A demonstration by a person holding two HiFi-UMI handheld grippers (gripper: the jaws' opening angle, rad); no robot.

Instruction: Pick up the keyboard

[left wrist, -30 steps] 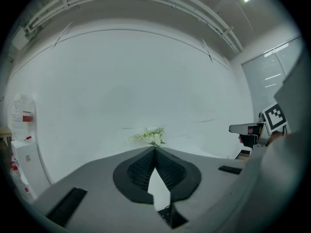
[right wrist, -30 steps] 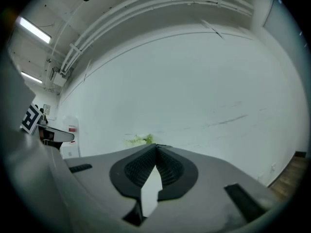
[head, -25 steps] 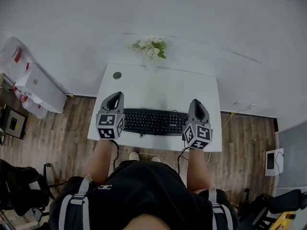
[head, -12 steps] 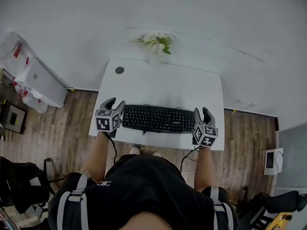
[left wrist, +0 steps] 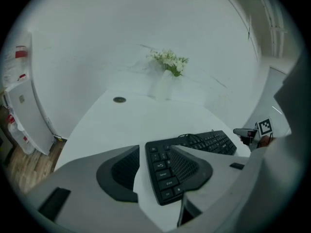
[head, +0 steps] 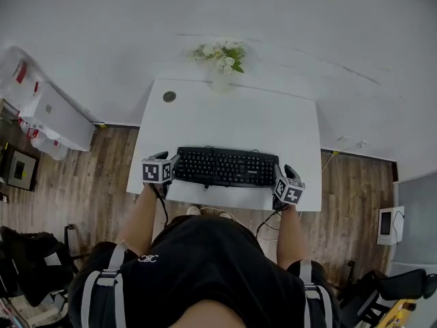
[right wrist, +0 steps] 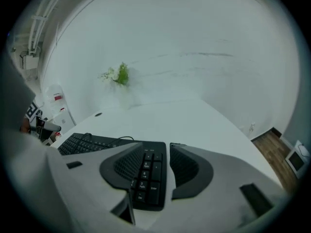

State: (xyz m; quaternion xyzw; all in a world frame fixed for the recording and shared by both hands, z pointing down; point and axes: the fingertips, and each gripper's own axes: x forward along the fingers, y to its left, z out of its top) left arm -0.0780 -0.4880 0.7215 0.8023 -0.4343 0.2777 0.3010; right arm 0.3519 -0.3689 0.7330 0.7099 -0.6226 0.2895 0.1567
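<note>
A black keyboard (head: 225, 167) lies flat along the front of the white table (head: 225, 118). My left gripper (head: 163, 158) sits at the keyboard's left end, and my right gripper (head: 286, 174) at its right end. In the left gripper view the left gripper (left wrist: 154, 152) is open. The keyboard's left end (left wrist: 163, 178) lies between its pads, with a strip of table showing beside it. In the right gripper view the right gripper (right wrist: 156, 149) is open too, astride the number-pad end (right wrist: 147, 178).
A vase of white flowers (head: 222, 63) stands at the table's back edge, and a round cable hole (head: 169, 96) is at the back left. The keyboard's cable runs off behind it. A white cabinet (head: 58, 118) stands on the wood floor at left.
Both grippers have dropped from above the keyboard to table level at its two ends. Their jaws, together a second ago, now stand apart around the keyboard's ends.
</note>
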